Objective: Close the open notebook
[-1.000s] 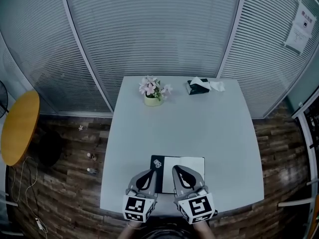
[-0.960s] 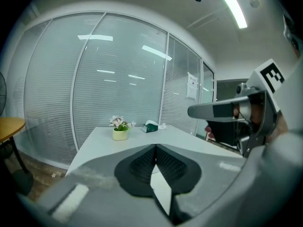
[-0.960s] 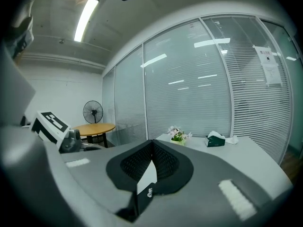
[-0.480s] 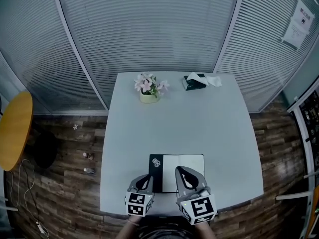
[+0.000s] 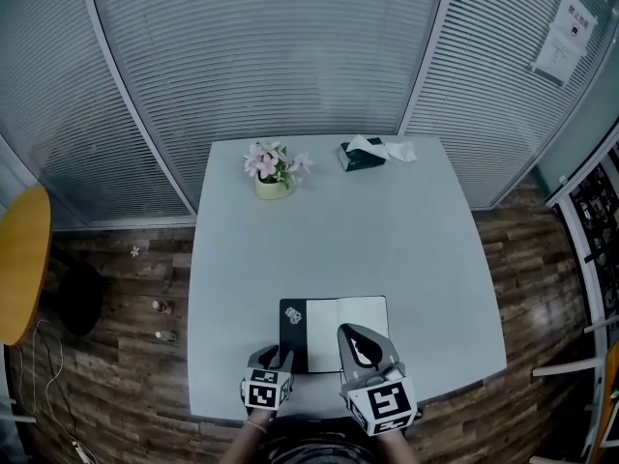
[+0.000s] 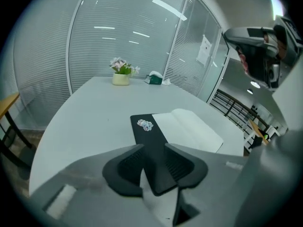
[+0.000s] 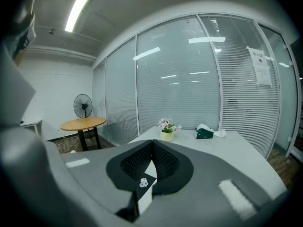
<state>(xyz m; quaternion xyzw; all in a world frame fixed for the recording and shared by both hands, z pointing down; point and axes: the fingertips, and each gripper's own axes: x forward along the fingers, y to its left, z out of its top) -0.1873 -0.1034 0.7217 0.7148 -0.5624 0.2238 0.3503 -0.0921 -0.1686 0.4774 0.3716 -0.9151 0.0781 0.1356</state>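
The notebook [image 5: 334, 332] lies open near the table's front edge, its black cover [image 6: 149, 134] with a small sticker at the left and white pages [image 6: 189, 129] at the right. My left gripper [image 5: 279, 354] is low over the cover's near left corner. In the left gripper view its jaws [image 6: 154, 148] are opening, and the cover's near end shows in the gap without the pads pressing on it. My right gripper [image 5: 356, 329] hovers over the pages' near edge. In the right gripper view its tips [image 7: 152, 142] meet, and the notebook [image 7: 144, 183] shows below them.
A pot of pink flowers [image 5: 273, 170] and a green tissue box [image 5: 363, 153] stand at the back of the white table [image 5: 329, 240]. Glass walls with blinds close off the far side. A round wooden table [image 5: 19, 259] stands at the left, and a fan [image 7: 83, 107] beyond it.
My left gripper has sunk toward the notebook's black cover and its jaws have parted. The right gripper has stayed where it was.
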